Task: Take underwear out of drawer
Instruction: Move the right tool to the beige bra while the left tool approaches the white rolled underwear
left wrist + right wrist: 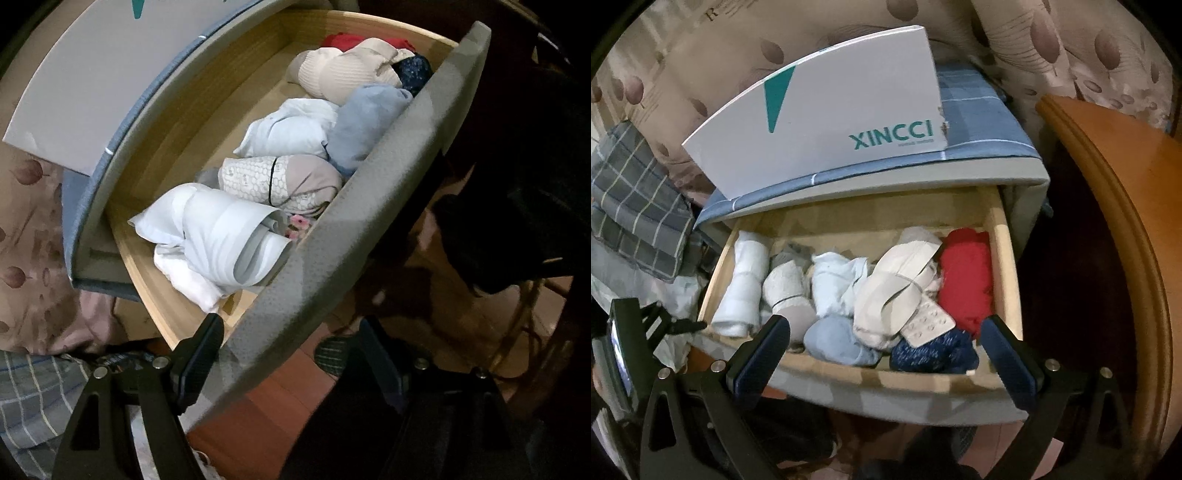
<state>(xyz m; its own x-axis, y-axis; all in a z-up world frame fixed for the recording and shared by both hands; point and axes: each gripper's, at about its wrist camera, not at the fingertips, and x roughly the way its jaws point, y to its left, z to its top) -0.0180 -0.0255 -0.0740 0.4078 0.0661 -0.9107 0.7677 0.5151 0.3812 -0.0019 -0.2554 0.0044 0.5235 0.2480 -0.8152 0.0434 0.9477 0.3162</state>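
Both grippers are spread wide and empty: my left gripper [284, 354] straddles the drawer front [369, 236], seemingly to steady it, while my right gripper [886, 354] hovers over the open drawer [1008, 258], framing the underwear. Rolled white [740, 288], blue [834, 341], navy [934, 354] and red [966, 277] bundles sit packed side by side inside.

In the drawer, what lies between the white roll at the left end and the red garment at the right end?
In the right wrist view, between the white roll and the red garment lie a patterned beige roll, a pale blue garment and a cream bra.
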